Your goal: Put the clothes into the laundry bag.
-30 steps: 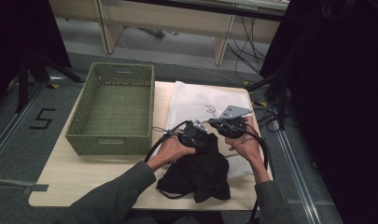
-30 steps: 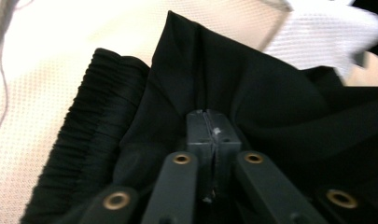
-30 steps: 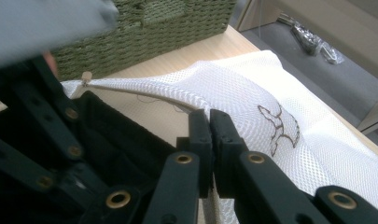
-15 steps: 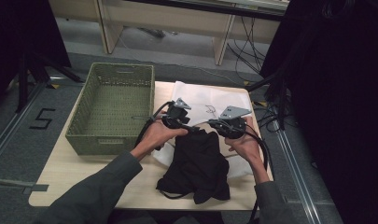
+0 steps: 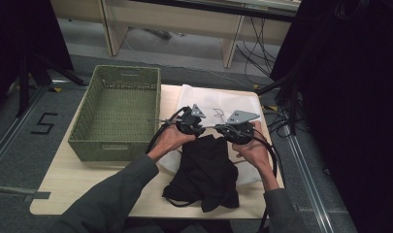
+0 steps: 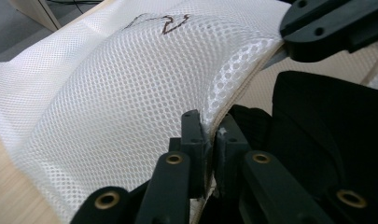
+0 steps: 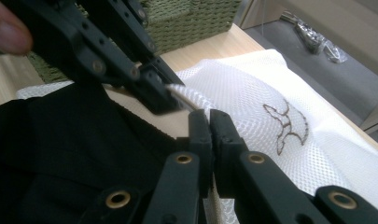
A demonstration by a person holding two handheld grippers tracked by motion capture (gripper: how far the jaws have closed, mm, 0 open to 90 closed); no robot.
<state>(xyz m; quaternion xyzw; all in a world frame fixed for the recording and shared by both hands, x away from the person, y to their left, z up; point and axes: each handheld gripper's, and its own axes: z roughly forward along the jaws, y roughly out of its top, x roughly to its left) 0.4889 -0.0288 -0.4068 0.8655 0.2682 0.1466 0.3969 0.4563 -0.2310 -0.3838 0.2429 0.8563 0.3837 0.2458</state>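
A white mesh bag (image 5: 218,99) lies on the table with a black garment (image 5: 206,170) spread over its near end. In the left gripper view my left gripper (image 6: 210,128) has just closed its jaws on the bag's (image 6: 107,93) folded rim, with the garment (image 6: 317,126) to its right. My right gripper (image 7: 209,119) is shut on the same rim of the bag (image 7: 252,93), close beside the left gripper (image 7: 163,100). From above, the left gripper (image 5: 204,128) and right gripper (image 5: 218,128) meet tip to tip at the bag's mouth.
A green woven basket (image 5: 109,148) stands at the table's left, close to my left hand. The wooden table (image 5: 87,179) ends just in front of the garment. Cables trail from both grippers. Desk legs and cables stand on the floor beyond.
My left hand has moved away from me, off the black garment and up to the bag's rim beside the right gripper. The right hand has stayed put.
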